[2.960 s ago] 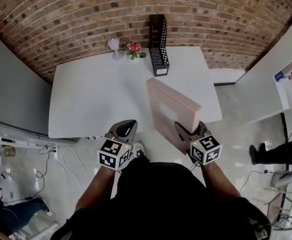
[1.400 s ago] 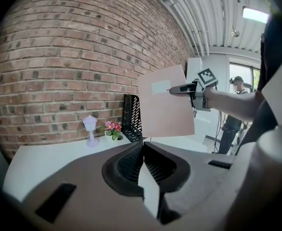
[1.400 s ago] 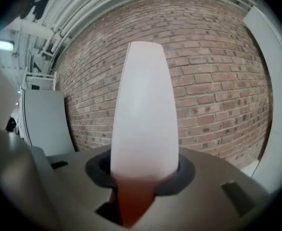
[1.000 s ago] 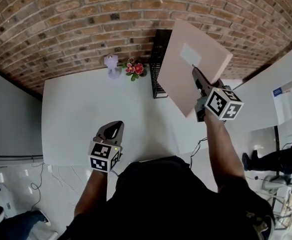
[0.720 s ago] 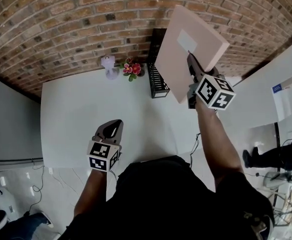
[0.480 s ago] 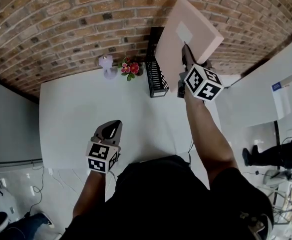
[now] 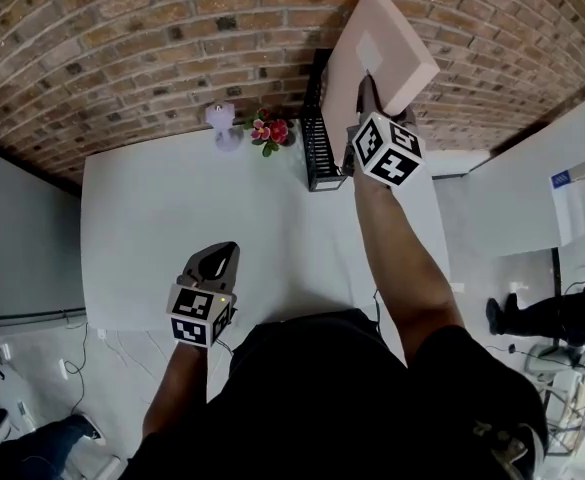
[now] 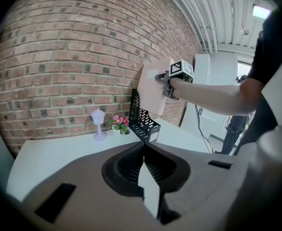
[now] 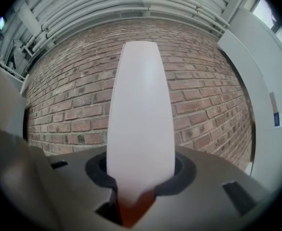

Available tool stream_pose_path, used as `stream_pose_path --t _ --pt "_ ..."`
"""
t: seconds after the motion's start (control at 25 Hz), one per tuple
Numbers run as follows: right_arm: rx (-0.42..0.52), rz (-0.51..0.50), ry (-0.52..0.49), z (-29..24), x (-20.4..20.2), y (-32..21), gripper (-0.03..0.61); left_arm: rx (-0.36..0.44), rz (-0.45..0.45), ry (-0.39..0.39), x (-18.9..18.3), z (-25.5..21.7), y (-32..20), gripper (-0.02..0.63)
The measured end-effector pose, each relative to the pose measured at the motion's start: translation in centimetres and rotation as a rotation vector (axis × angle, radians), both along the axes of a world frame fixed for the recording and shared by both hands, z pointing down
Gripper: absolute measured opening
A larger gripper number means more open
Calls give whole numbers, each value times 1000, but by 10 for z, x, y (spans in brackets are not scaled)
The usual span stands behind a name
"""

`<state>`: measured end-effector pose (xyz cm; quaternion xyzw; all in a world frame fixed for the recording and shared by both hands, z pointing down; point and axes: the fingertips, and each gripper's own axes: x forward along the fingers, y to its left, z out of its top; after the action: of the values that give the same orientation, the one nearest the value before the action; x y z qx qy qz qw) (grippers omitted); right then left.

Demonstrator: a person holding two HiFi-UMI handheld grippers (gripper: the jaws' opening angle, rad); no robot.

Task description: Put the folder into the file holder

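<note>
The pink folder [image 7: 380,50] is held upright in the air at the back of the table, right above the black mesh file holder [image 7: 319,140]. My right gripper [image 7: 368,90] is shut on the folder's near edge, and its marker cube hangs just over the holder's front end. In the right gripper view the folder [image 9: 141,129] fills the gap between the jaws of the right gripper [image 9: 136,196]. My left gripper [image 7: 221,259] hovers at the table's near edge, shut and empty. The left gripper view shows the left gripper [image 8: 143,150], the folder [image 8: 153,88] and the file holder [image 8: 143,120].
A small lavender lamp [image 7: 224,123] and a pot of pink flowers [image 7: 270,130] stand left of the holder by the brick wall [image 7: 152,28]. The white table [image 7: 162,218] spreads below. A person's legs [image 7: 532,313] show on the floor at the right.
My right gripper has carried the folder left and toward the wall, from right of the file holder to directly above it. The left gripper has barely moved.
</note>
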<state>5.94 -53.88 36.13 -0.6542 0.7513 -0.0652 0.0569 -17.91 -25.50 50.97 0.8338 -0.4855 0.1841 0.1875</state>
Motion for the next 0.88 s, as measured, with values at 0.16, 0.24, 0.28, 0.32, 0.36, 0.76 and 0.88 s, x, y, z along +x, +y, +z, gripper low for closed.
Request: stream_pose_path --t 0.16,0.24,0.28,0.32,0.36,0.76,0.88 --pt "32 22 37 6 -6 -4 166 -5 -6 4 -5 0 0 5" --pt "51 20 71 9 -8 -3 166 -12 -9 6 -7 2 1 5" --pt "57 13 97 12 -11 -3 169 -15 -10 6 -8 4 1 5" --pt "60 2 125 15 -14 -3 170 -19 -11 7 -9 5 1 5" --pt "60 -10 148 20 -16 -3 172 -23 -12 8 -9 7 1 5" --pt "-12 -24 136 76 -17 -5 166 -27 -1 13 -1 9 -3 5" --pt "-45 -30 142 96 -18 -5 170 -33 -6 9 -2 10 -2 5"
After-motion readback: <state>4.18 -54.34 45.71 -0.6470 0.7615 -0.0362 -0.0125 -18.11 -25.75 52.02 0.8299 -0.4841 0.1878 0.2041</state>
